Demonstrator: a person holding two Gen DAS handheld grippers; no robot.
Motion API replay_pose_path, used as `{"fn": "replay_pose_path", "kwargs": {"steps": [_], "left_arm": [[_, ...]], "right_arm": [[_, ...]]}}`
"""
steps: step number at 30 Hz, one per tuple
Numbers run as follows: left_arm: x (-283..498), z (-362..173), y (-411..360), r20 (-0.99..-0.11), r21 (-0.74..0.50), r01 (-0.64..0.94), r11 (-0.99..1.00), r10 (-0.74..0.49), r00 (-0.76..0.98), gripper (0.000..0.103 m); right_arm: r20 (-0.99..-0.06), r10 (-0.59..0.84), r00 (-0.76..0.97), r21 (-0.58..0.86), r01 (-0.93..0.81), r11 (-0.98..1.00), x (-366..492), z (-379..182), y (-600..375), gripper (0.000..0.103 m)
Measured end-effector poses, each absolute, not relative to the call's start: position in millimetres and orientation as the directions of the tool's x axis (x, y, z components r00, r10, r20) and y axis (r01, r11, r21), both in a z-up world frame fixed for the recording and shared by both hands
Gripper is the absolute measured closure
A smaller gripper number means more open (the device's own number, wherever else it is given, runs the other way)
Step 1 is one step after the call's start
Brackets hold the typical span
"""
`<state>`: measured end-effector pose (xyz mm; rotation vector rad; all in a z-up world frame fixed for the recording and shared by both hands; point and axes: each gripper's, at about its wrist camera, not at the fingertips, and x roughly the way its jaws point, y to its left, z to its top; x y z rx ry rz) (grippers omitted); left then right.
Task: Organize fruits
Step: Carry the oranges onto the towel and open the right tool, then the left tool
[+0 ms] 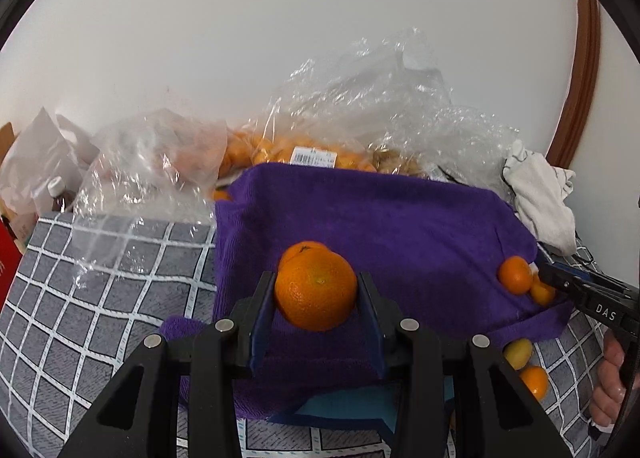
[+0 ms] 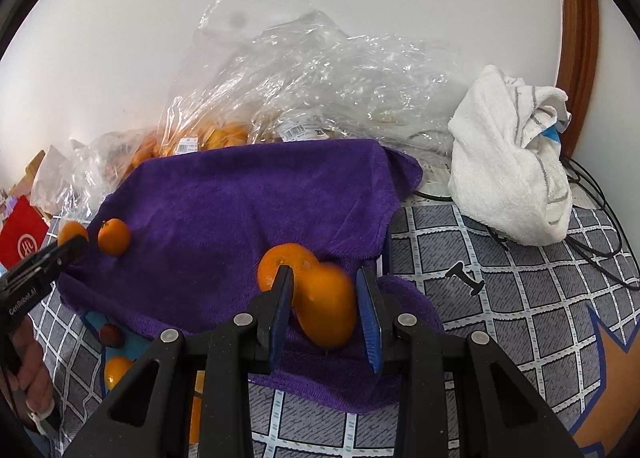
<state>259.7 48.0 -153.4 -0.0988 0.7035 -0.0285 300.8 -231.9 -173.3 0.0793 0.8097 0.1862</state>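
right tool (image 2: 325,300) gripping blurred orange (image 2: 327,304), purple towel (image 2: 248,194)

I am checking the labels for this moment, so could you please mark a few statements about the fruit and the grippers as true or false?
1. The left gripper has a large orange between its fingers. True.
2. The towel under the fruit is green. False: it is purple.
3. Clear plastic bags lie behind the towel, by the wall. True.
4. The right gripper is empty. False: an elongated orange fruit sits between its fingers.
5. The white cloth lies on the towel. False: it lies beside it, on the checked cover.
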Motion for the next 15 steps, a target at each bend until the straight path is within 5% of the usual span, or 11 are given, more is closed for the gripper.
{"fn": "replay_pose_path", "kwargs": {"steps": [8, 12, 15], "left_arm": [[263.5, -160.8, 52.8, -0.678, -0.117, -0.017, 0.993, -0.067, 0.732, 0.065], [265.0, -163.9, 52.3, -0.693, -0.115, -0.018, 0.993, -0.067, 0.717, 0.065], [266.4, -166.3, 51.2, -0.706, -0.115, -0.016, 0.993, -0.070, 0.705, 0.065]], "right_arm": [[-0.699, 0.180, 0.692, 0.125, -0.129, 0.984, 297.3, -166.9, -235.1, 0.069], [-0.649, 0.187, 0.738, 0.176, -0.093, 0.980, 288.1, -151.8, -250.6, 0.050], [-0.630, 0.186, 0.754, 0.185, -0.087, 0.979, 283.0, -145.5, -256.3, 0.047]]}}
